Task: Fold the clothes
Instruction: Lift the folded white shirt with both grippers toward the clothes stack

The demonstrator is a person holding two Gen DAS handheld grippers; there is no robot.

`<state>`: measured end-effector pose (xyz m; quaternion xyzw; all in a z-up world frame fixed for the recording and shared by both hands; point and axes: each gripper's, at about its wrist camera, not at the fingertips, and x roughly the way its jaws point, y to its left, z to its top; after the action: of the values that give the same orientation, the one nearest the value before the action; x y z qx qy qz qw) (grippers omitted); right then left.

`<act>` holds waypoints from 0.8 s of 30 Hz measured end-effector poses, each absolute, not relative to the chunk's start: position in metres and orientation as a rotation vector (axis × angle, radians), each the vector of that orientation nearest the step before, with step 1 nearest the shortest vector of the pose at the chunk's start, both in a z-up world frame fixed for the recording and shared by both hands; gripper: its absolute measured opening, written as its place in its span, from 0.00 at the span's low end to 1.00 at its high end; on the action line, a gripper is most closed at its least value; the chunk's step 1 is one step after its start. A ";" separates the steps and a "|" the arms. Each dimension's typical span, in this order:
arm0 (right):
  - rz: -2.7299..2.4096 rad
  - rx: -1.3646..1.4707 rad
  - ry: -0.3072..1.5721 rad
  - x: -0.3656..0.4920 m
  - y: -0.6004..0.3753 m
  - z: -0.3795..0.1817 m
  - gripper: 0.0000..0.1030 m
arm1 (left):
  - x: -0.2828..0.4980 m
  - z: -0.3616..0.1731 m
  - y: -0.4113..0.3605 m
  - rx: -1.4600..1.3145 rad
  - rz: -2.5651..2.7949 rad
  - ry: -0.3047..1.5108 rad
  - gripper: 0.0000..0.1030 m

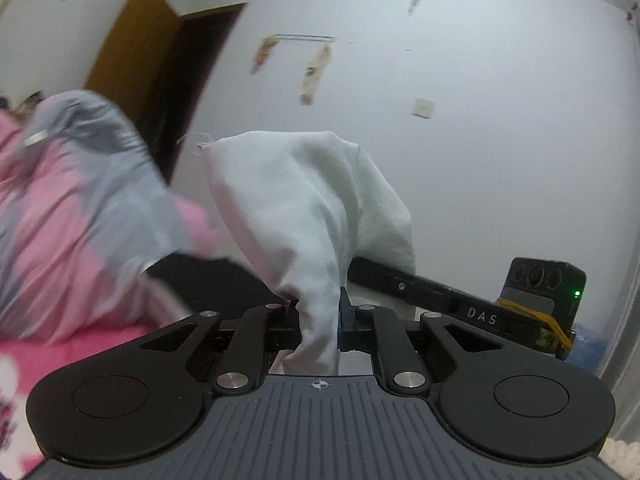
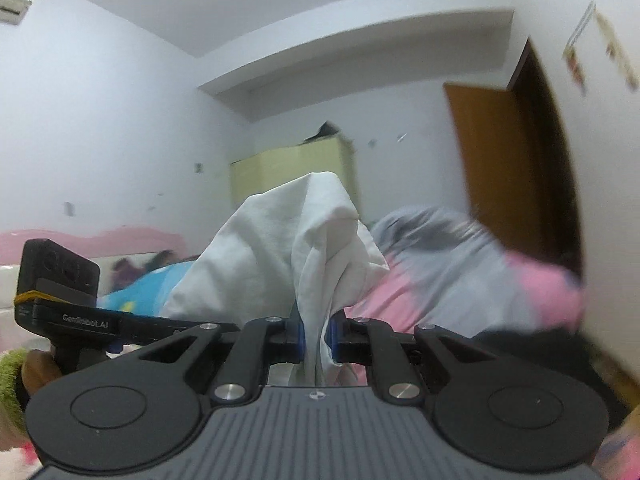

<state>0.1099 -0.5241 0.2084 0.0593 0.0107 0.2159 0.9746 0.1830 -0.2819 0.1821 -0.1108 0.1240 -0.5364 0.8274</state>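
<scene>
Left tool: clenched on a bunch of white cloth, centre frame.
Right tool: clenched on the same white cloth.
Key relation: cloth rises straight ahead of both tools, apparently spanning between them; pink-grey garment lies left.

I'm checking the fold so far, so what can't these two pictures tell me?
- White cloth: both wrist views show only the bunch above each gripper; its lower part is cut off, so garment type and fold are unknown.
- Pink and grey bedding: motion-blurred in both views.
- Left gripper and right gripper pads: covered by cloth.
</scene>
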 end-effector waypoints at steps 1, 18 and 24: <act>0.417 0.111 0.013 0.115 -0.536 0.217 0.11 | 0.192 0.186 -0.295 -0.237 -1.153 0.259 0.10; 0.311 0.116 0.032 0.267 -0.657 0.214 0.11 | 0.337 0.173 -0.427 -0.236 -1.209 0.322 0.10; 0.317 0.137 0.088 0.316 -0.674 0.189 0.11 | 0.381 0.150 -0.435 -0.285 -1.198 0.390 0.10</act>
<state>0.3159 -0.6737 0.1889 0.0680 0.0438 0.1576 0.9842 0.3812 -0.4346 0.1501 -0.1326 0.1818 -0.5583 0.7985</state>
